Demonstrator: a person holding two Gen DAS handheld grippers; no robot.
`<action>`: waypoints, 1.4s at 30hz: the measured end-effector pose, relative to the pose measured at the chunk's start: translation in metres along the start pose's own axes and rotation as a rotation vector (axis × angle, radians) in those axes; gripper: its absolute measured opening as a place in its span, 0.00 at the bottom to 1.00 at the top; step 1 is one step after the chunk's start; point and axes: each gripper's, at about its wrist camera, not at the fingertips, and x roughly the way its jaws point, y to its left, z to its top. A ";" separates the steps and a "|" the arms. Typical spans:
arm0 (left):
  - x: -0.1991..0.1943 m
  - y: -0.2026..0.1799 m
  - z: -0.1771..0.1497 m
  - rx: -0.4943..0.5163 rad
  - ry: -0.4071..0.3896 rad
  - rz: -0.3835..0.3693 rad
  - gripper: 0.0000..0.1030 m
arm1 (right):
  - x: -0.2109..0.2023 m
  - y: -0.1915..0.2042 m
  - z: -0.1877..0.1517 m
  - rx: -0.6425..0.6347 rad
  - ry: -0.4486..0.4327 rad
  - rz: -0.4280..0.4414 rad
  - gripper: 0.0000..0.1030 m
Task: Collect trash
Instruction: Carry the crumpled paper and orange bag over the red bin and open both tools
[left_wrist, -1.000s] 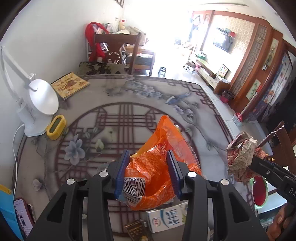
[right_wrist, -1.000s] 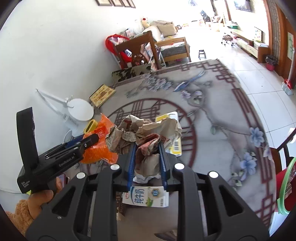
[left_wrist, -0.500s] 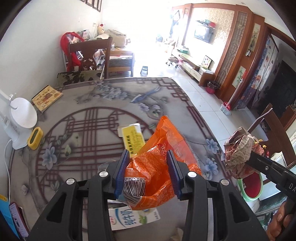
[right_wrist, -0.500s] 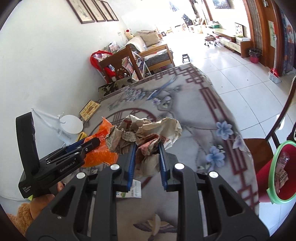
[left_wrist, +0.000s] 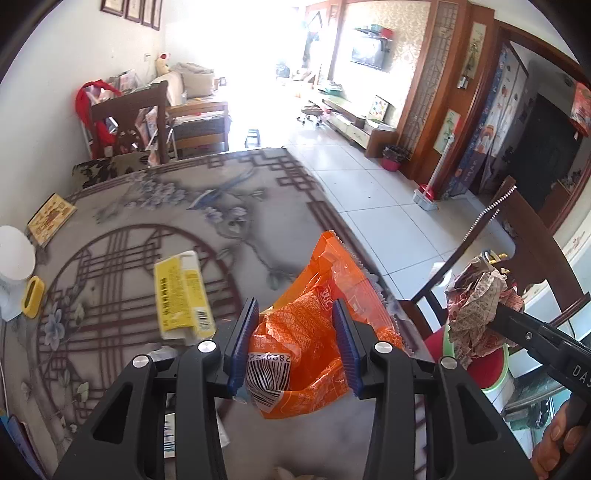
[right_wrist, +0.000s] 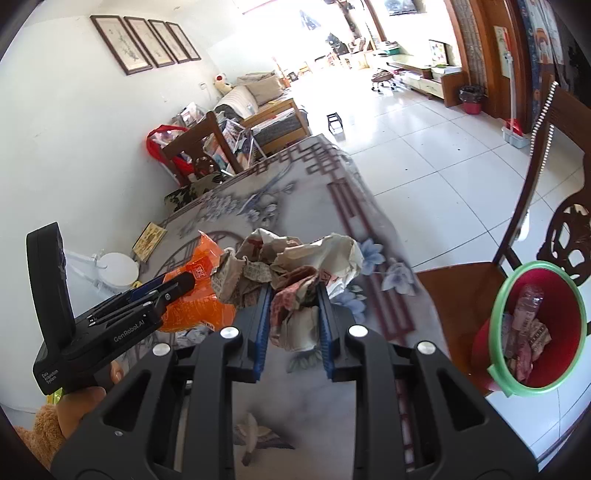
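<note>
My left gripper (left_wrist: 295, 345) is shut on a crumpled orange snack bag (left_wrist: 321, 295), held above the table's right edge. My right gripper (right_wrist: 293, 319) is shut on a wad of crumpled paper (right_wrist: 295, 266), also above the table near its right edge. The paper wad shows in the left wrist view (left_wrist: 476, 310) and the orange bag in the right wrist view (right_wrist: 195, 291). A red trash bin with a green rim (right_wrist: 496, 339) stands on the floor to the right beside a chair and holds some trash. A yellow packet (left_wrist: 181, 295) lies on the table.
The patterned table cloth (left_wrist: 229, 229) ends at the right edge. A wooden chair (right_wrist: 465, 295) stands beside the bin. A white lamp base (left_wrist: 14, 254), a yellow object (left_wrist: 33, 297) and a book (left_wrist: 51, 218) sit at the table's left. A milk carton (left_wrist: 170, 435) lies under the left gripper.
Both grippers have swung to the right with their loads, from over the table's middle toward its right edge. The red bin has come fully into the right wrist view.
</note>
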 end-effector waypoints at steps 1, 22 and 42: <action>0.002 -0.008 0.001 0.009 0.002 -0.007 0.38 | -0.003 -0.006 0.000 0.007 -0.004 -0.006 0.23; 0.035 -0.141 0.001 0.123 0.058 -0.095 0.38 | -0.060 -0.166 -0.010 0.188 -0.043 -0.182 0.23; 0.070 -0.234 -0.005 0.240 0.131 -0.189 0.38 | -0.090 -0.283 -0.030 0.362 -0.064 -0.368 0.70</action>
